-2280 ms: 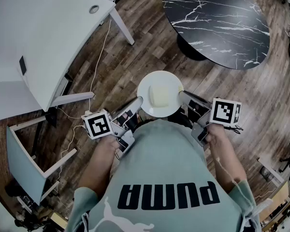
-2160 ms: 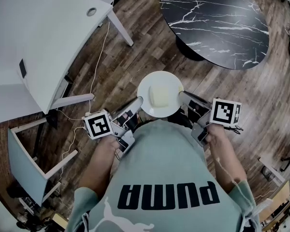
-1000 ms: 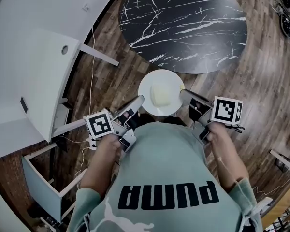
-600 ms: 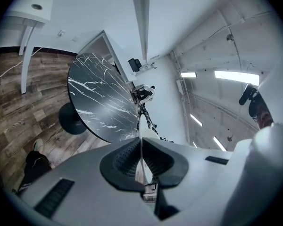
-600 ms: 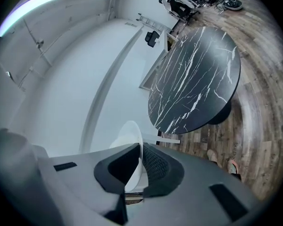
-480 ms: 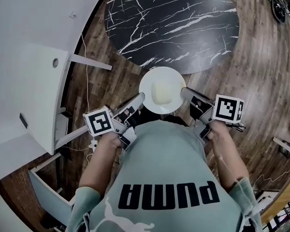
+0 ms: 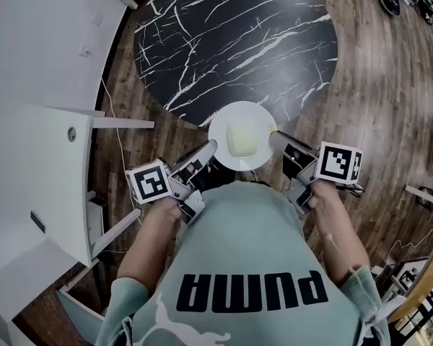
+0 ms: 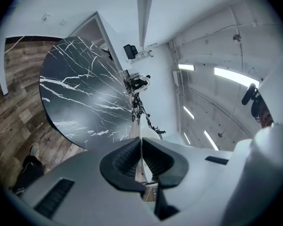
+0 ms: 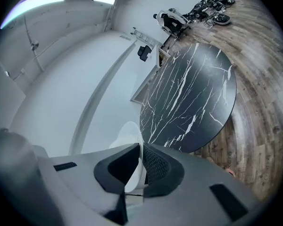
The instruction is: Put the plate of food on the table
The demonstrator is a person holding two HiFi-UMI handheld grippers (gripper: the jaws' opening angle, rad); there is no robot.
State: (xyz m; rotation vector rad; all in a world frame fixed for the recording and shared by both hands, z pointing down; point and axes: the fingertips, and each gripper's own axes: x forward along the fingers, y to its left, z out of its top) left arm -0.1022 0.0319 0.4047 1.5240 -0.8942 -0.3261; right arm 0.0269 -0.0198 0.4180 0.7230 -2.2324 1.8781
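Both jaws are closed on the plate (image 7: 222, 121) rim, the left gripper (image 7: 209, 148) at 9 o'clock and the right gripper (image 7: 274, 137) at 3. The plate with its food (image 7: 242, 137) now reaches the near edge of the table (image 7: 231, 42), which was farther off at 12 o'clock before. Lowering the plate seems to be next.

The round stone table top (image 7: 238, 42) is black, shot through with thin white veins like marble, and the wooden plank floor (image 7: 390, 85) shows a streaky brown and grey grain. The plain white round plate (image 7: 222, 125) carries a pale yellow square of food (image 7: 242, 137); the left gripper (image 7: 211, 146) and right gripper (image 7: 274, 137) are light grey with black ribbed pads (image 8: 125, 161), each with a white cube (image 7: 150, 184) printed with black square markers. The person's T-shirt (image 7: 245, 236) is pale mint green with bold black lettering.
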